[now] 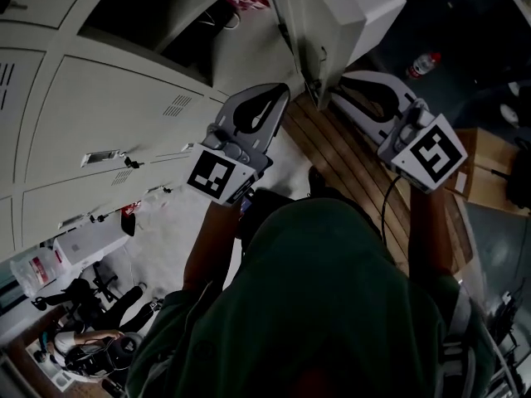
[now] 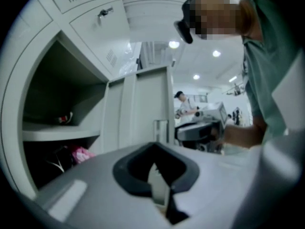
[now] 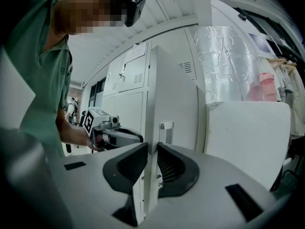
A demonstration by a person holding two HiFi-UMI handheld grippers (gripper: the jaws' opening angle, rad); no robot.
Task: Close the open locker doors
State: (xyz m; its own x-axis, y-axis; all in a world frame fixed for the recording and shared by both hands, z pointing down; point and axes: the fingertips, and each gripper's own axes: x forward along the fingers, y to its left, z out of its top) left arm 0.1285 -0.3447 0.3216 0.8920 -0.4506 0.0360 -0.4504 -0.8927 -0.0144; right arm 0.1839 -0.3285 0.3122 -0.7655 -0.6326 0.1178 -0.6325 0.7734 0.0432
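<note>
The person's green shirt [image 1: 332,305] fills the bottom of the head view, with both arms reaching out from it toward the lockers. The right claw [image 3: 152,149] has the free edge of the open door [image 3: 174,94] between its jaws, which look pressed against both faces of the panel just below a small latch bracket [image 3: 165,126]. Holding the edge farthest from the hinge is, I judge, the sensible choice, since the door swings most easily from there. The door stands out from the bank at an angle, so its compartment [image 1: 158,19] gapes dark, with something pink [image 2: 81,154] lying inside. The left claw [image 2: 153,149] has its jaws together on nothing and hangs level just beside the door on the compartment side, apart from it. It is probably kept free to press the panel home once it comes round. The neighbouring lockers [image 1: 108,114] are already shut, so this door is the job in hand, and its swing has yet to be made.
</note>
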